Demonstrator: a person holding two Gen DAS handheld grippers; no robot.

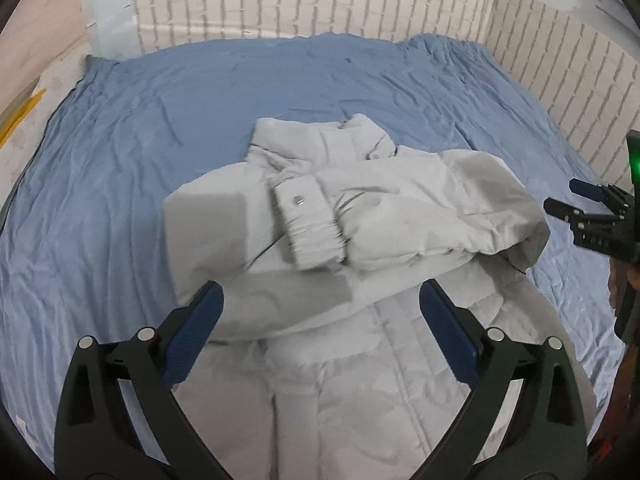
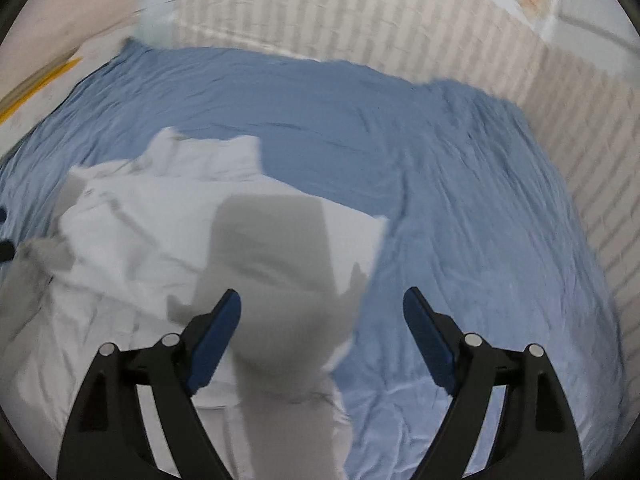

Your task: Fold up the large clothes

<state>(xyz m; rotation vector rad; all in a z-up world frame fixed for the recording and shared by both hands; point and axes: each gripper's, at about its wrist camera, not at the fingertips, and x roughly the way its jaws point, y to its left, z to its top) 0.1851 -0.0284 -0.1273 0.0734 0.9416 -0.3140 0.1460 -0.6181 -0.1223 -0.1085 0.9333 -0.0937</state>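
A white padded jacket (image 1: 320, 248) lies on a blue bedsheet (image 1: 200, 92), collar at the far end. One sleeve with an elastic cuff (image 1: 316, 232) is folded across the chest. My left gripper (image 1: 320, 304) is open and empty, hovering over the jacket's front. In the right wrist view the jacket (image 2: 160, 240) lies to the left and the sheet (image 2: 460, 220) to the right. My right gripper (image 2: 322, 308) is open and empty over the jacket's right edge. It also shows at the right edge of the left wrist view (image 1: 560, 196).
A pale brick-pattern wall (image 1: 320, 0) runs along the far side and right side of the bed. The floor (image 1: 24, 92) shows beyond the bed's left edge. The right wrist view is motion-blurred.
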